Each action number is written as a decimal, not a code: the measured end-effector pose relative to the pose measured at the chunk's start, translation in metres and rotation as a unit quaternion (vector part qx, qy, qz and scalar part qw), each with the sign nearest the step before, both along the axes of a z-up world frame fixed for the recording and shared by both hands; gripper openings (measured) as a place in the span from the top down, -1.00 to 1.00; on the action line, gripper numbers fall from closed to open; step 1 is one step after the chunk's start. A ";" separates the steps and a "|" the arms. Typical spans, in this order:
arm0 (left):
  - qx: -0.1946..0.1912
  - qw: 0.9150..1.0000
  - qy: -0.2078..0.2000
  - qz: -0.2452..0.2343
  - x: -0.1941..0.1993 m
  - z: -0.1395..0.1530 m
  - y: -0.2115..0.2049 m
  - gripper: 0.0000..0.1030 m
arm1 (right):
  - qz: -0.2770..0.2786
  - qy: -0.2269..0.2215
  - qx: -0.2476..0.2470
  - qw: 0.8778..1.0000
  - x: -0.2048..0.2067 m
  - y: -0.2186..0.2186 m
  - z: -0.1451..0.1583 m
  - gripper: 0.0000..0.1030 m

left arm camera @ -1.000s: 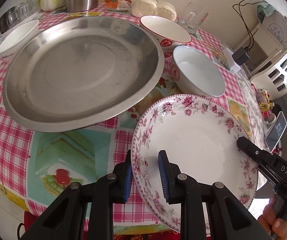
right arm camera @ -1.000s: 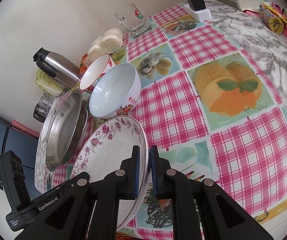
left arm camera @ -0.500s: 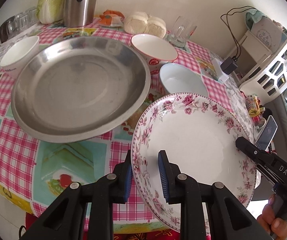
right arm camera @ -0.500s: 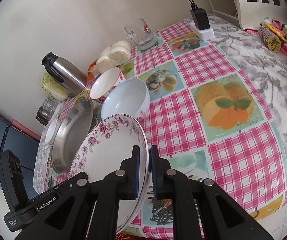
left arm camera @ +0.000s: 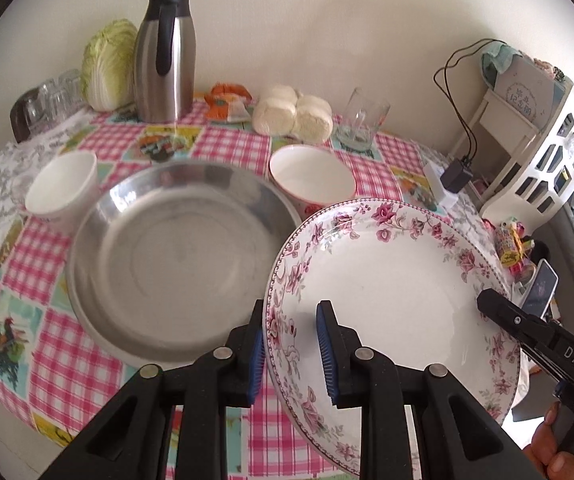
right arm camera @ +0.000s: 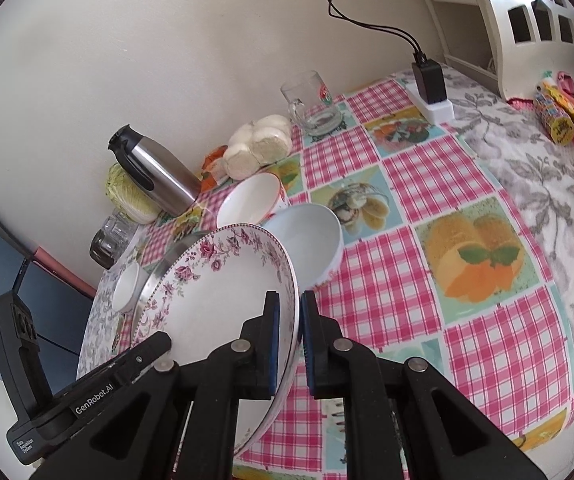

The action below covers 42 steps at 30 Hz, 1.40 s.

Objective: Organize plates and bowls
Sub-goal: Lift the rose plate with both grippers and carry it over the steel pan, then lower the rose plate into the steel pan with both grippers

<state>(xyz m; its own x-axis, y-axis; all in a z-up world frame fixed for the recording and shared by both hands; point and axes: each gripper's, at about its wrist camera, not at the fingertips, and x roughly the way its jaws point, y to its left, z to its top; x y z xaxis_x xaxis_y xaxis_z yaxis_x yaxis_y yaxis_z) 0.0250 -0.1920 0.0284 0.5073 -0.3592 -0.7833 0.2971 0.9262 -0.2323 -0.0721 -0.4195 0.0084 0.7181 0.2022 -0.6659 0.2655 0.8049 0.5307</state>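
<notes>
Porcelain, the floral plate [left arm camera: 391, 292] is gripped by its rim in both the left gripper [left arm camera: 291, 350] and right gripper [right arm camera: 289, 332], held above the tablecloth [right arm camera: 499, 340] beside the steel basin [left arm camera: 175, 264], unstacked, with three bowls scattered.

I see a glossy glazed floral plate [left arm camera: 391, 292], a dull brushed-metal basin [left arm camera: 179, 256], a shiny oilcloth tablecloth [right arm camera: 487, 340] and a steel flask [left arm camera: 165, 56].
</notes>
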 end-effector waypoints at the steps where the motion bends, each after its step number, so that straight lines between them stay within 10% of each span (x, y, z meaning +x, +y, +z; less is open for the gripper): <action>1: -0.002 1.000 -0.004 0.003 0.003 0.004 -0.001 0.49 | -0.001 -0.004 0.000 1.000 0.004 0.001 0.003 0.76; 14: -0.052 0.998 -0.016 0.037 0.050 0.028 0.000 0.49 | -0.008 -0.023 -0.006 1.000 0.050 -0.009 0.024 0.74; 42: -0.099 0.981 0.039 0.164 0.108 -0.021 0.098 0.51 | 0.076 -0.002 -0.015 0.997 0.127 0.070 -0.011 0.74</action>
